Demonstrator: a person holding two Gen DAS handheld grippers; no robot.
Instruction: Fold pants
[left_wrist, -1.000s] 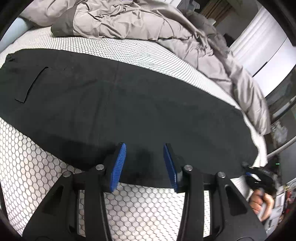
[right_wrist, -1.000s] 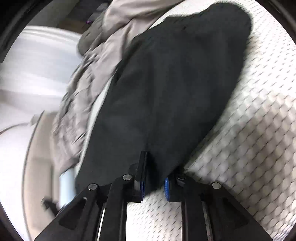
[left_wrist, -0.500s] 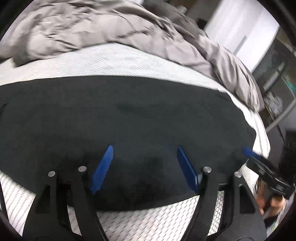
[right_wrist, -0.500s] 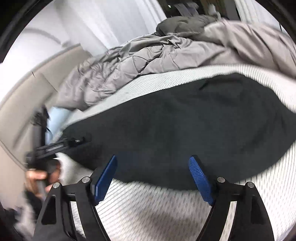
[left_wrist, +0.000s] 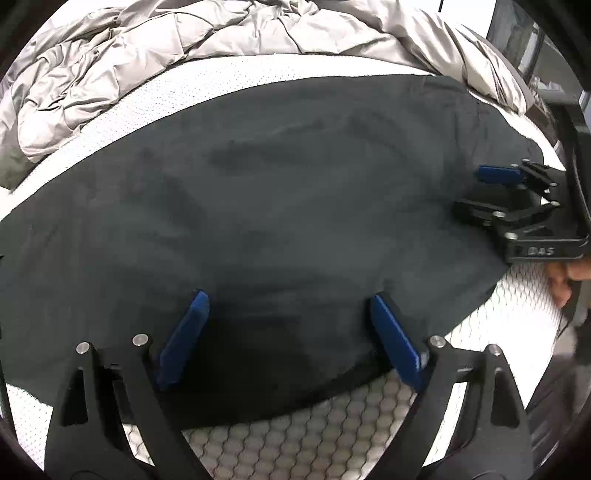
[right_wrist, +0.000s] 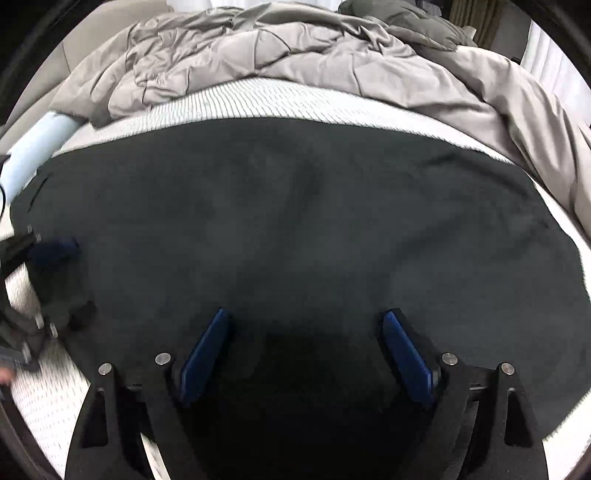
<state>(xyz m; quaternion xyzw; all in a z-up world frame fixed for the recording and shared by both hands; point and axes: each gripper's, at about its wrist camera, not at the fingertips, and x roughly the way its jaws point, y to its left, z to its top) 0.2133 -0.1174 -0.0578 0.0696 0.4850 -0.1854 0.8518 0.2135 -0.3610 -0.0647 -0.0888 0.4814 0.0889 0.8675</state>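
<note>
Bed (left_wrist: 295, 443) wore white honeycomb-textured cover. Black pants (left_wrist: 277, 206) lay spread flat across it. Rumpled grey duvet (left_wrist: 155, 48) was heaped along far side, touching pants' far corner.

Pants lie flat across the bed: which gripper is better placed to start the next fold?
Probably the right gripper: it hovers near the pants' end. The left gripper hangs mid-length. Both jaws are opening, empty.

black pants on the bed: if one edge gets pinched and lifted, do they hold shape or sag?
Probably sag: the pants lie limp and flat on the mattress cover with soft ripples, so the cloth looks floppy. They likely slide little, since the cover's honeycomb weave looks grippy. Lifted from one edge, the rest would likely trail and crease.
</note>
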